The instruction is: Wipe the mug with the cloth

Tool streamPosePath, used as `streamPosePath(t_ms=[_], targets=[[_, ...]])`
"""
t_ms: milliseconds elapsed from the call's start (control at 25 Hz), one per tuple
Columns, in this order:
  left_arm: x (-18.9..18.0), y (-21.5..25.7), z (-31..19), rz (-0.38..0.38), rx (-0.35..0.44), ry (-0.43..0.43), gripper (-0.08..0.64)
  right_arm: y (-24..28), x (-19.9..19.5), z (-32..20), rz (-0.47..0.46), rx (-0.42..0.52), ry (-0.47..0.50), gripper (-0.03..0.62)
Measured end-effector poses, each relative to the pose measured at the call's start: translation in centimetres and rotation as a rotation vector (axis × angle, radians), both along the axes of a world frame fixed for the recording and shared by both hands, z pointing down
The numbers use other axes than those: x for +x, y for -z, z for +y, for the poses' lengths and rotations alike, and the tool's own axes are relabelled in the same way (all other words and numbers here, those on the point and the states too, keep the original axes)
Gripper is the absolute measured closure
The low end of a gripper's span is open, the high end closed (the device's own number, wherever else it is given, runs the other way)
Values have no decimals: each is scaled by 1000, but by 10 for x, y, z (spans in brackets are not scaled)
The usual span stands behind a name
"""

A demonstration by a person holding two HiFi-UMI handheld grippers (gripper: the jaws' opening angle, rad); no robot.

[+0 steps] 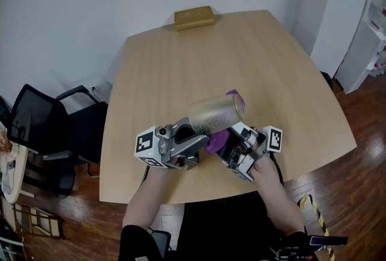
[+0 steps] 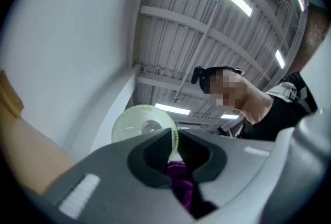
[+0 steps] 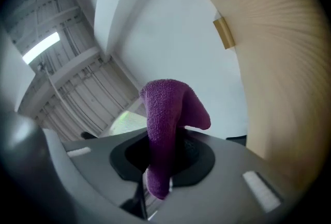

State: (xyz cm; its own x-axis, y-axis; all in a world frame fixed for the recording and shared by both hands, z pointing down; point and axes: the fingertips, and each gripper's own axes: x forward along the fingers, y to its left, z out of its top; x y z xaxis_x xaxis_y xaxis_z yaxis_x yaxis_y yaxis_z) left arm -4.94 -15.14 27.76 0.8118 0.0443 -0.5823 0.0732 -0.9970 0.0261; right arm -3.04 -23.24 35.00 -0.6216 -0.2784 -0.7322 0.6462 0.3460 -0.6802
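Left gripper (image 2: 176, 151), jaws clamped on the rim of the frosted, pebbly mug (image 2: 138, 123) — right gripper (image 3: 164, 158), jaws pinching nubby purple cloth (image 3: 166, 109).

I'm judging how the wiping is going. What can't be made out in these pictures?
- Where the cloth meets the mug: head view, the mug's body covers it.
- Any handle on the mug: left gripper view, the fingers cover its lower part.
- Stains or wetness on the mug: head view, too small.
- What the tan block at the table's far edge is: head view, too small.
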Motion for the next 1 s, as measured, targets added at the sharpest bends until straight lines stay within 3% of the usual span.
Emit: streamPosePath(t_ms=[80,160,400,520,640,800,1000], targets=[[3,-5,2,-19,-9,-32,514,-15,-9,0,123,12,-3,537],[2,-7,1,-5,-26,-49,518,-16,5,-6,142,25,-42,537],[-14,1,-2,24,-13,-46,518,41,106,-23,-143,143,-232,537],[-8,-3,8,-8,2,-97,518,58,90,0,-141,245,-144,537],[-4,-4,23,-18,21,-173,518,58,61,22,-153,269,-11,537],[-2,-14,30,-46,57,-227,517,37,37,23,-47,247,45,537],[9,-29,44,-117,100,-266,509,2,-1,23,172,232,66,537]])
